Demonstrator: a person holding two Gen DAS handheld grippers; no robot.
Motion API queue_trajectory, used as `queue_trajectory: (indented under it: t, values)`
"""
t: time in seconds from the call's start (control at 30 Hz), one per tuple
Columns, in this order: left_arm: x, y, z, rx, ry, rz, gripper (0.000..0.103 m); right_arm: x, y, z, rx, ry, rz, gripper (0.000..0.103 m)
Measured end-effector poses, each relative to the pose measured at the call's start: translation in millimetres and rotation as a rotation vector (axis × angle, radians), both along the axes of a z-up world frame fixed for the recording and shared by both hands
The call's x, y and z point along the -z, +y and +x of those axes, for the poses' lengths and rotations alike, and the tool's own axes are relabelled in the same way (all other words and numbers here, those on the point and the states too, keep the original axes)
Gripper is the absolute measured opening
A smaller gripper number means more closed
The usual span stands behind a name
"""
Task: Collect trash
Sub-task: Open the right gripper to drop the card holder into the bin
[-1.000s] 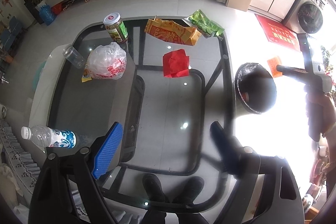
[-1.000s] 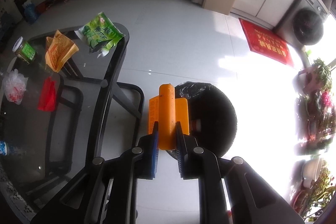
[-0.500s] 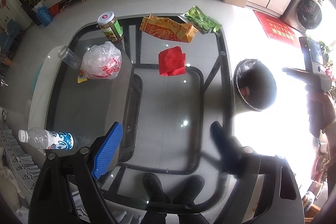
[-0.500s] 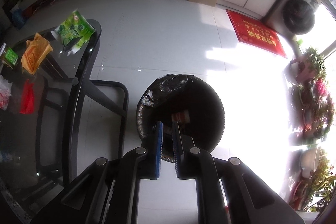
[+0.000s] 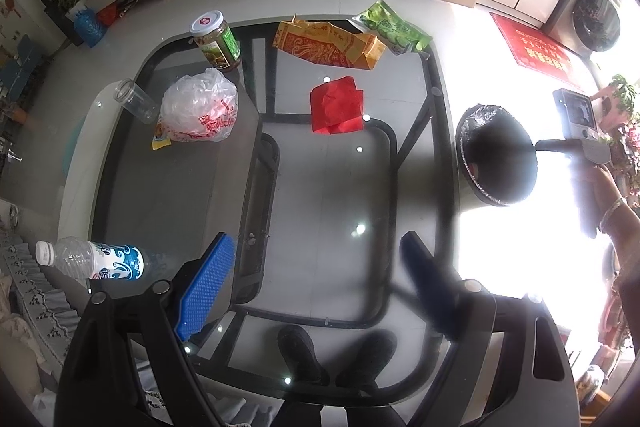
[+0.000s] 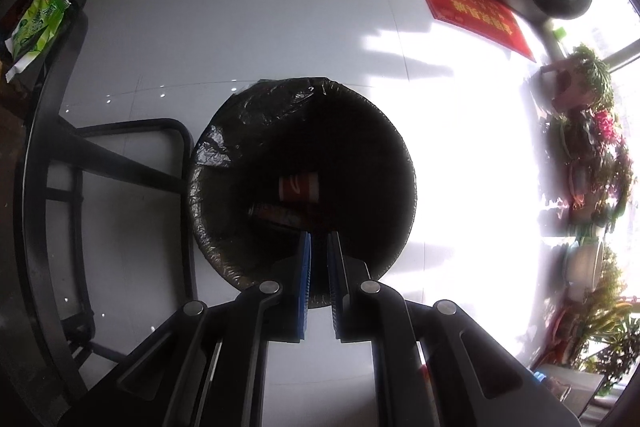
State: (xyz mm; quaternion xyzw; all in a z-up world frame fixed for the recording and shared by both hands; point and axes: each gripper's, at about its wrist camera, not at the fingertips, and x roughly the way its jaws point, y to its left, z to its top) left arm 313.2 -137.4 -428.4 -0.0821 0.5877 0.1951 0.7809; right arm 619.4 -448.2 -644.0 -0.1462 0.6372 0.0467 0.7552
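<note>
Right gripper (image 6: 319, 247) above the black-lined trash bin (image 6: 224, 147), pointing down into its mouth, jaws nearly together after just closing, with nothing between the blue pads. Inside the bin, a red and white cup (image 6: 299, 188) lying on its side, beside some dark rubbish, too dim to name. In the left wrist view, same bin (image 5: 466, 163) on the floor just beside the glass table (image 5: 436, 95), with the right hand (image 5: 596, 187) next to it in strong sunlight.

Left gripper (image 5: 316, 291) above the near edge of the table, jaws wide apart, holding nothing. Still on the glass: red paper (image 5: 337, 105) near the middle, orange packet (image 5: 328, 45) and green snack bag (image 5: 394, 29) at the far edge, jar with green label (image 5: 216, 41), white plastic bag (image 5: 200, 107), clear cup (image 5: 134, 101) on its side, water bottle (image 5: 94, 261) lying at the near left. Under the glass, two dark shoes (image 5: 336, 359).
</note>
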Motion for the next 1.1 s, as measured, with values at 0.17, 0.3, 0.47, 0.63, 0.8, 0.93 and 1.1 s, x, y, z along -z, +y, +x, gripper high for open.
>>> queue_trajectory:
  t: [0.17,0.3,0.47,0.63,0.8,0.93,1.1]
  values:
    - [3,2,-2,-0.012,0.004,0.003,0.083,6,-1,-4,0.003,0.007,-0.005,0.008]
    - [3,0,-3,-0.012,0.003,0.000,0.083,8,-1,-3,0.005,0.011,-0.009,0.008]
    - [3,-3,-3,-0.007,0.000,-0.001,0.083,14,-2,-4,0.008,0.024,-0.024,0.008]
    - [3,-2,-4,-0.010,0.002,-0.001,0.083,19,-4,-7,0.021,0.035,-0.029,0.008]
    - [3,0,-4,-0.013,0.001,-0.001,0.083,17,-7,-12,0.029,0.033,-0.019,0.009]
    - [4,0,-3,-0.010,0.002,-0.002,0.083,17,-8,-13,0.027,0.026,-0.024,0.030]
    - [4,0,-3,-0.010,-0.004,-0.001,0.083,4,-5,-19,0.041,-0.007,0.004,0.041]
